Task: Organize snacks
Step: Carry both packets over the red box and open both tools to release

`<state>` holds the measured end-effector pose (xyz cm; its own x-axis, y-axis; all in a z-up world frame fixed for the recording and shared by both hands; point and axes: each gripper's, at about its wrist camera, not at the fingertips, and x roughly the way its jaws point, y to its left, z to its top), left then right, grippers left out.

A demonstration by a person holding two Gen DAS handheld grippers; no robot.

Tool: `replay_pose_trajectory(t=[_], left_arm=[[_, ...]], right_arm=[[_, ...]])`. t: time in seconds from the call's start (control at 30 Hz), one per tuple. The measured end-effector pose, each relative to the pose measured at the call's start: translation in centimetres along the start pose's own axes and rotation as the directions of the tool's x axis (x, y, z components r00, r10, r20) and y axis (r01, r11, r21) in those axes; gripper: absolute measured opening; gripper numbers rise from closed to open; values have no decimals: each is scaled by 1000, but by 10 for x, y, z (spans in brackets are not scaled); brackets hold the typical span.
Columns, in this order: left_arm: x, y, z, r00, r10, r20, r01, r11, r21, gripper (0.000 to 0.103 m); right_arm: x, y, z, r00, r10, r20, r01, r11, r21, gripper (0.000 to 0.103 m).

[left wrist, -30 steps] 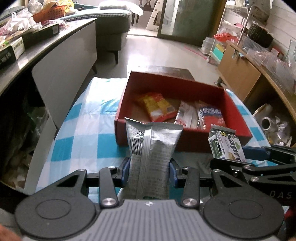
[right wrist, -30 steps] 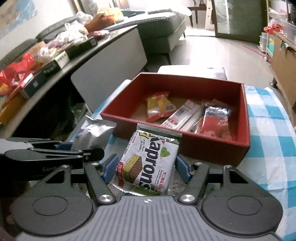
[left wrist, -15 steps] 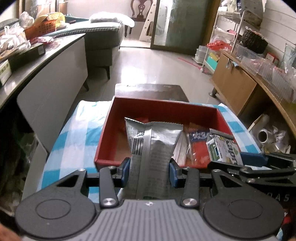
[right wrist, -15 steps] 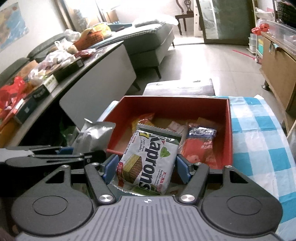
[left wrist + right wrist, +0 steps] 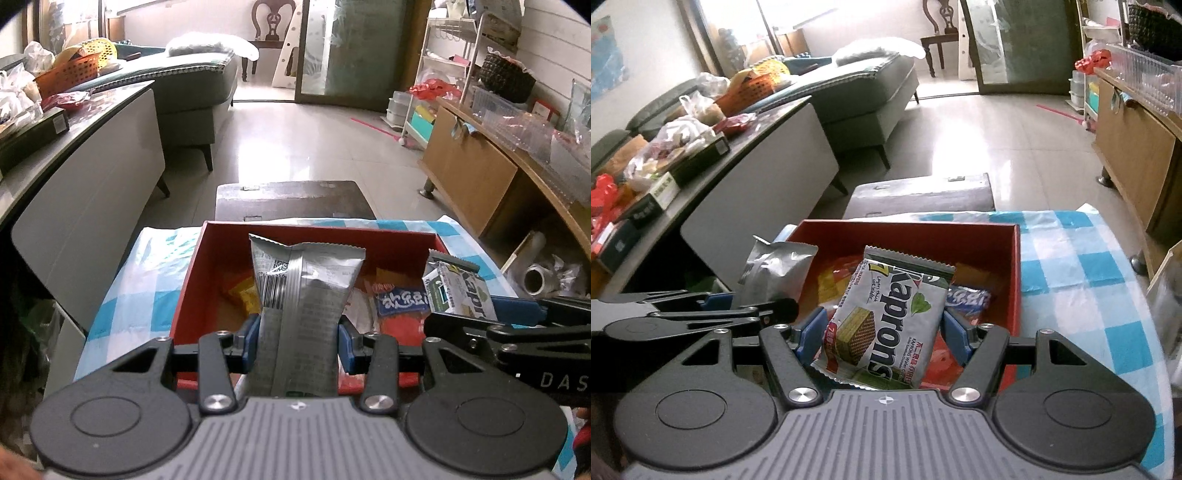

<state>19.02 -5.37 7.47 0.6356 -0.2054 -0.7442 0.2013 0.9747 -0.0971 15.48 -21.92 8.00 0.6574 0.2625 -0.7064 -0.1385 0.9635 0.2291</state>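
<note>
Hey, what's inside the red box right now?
The red box holds a yellow packet, a blue-labelled red packet and a white wrapper. The held silver packet and wafer packet hide the rest.

Both hand-held grippers (image 5: 298, 341) (image 5: 882, 341) angled downward, clamped.

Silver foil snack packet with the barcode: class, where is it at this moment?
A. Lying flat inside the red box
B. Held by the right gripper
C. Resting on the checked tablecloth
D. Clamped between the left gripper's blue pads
D: the silver foil snack packet stands upright, pinched in the left gripper, above the red box.
</note>
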Motion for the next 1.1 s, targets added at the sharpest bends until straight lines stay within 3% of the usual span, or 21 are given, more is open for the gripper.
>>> replay_pose_trajectory(t=[0.67, 1.1], left_arm=[[46, -9, 29, 998, 59, -3, -59, 998, 29, 37], [71, -11, 32, 996, 81, -46, -79, 996, 35, 37]], right_arm=[[37, -26, 21, 998, -58, -36, 58, 998, 21, 73], [59, -37, 23, 993, -86, -86, 88, 996, 25, 73]])
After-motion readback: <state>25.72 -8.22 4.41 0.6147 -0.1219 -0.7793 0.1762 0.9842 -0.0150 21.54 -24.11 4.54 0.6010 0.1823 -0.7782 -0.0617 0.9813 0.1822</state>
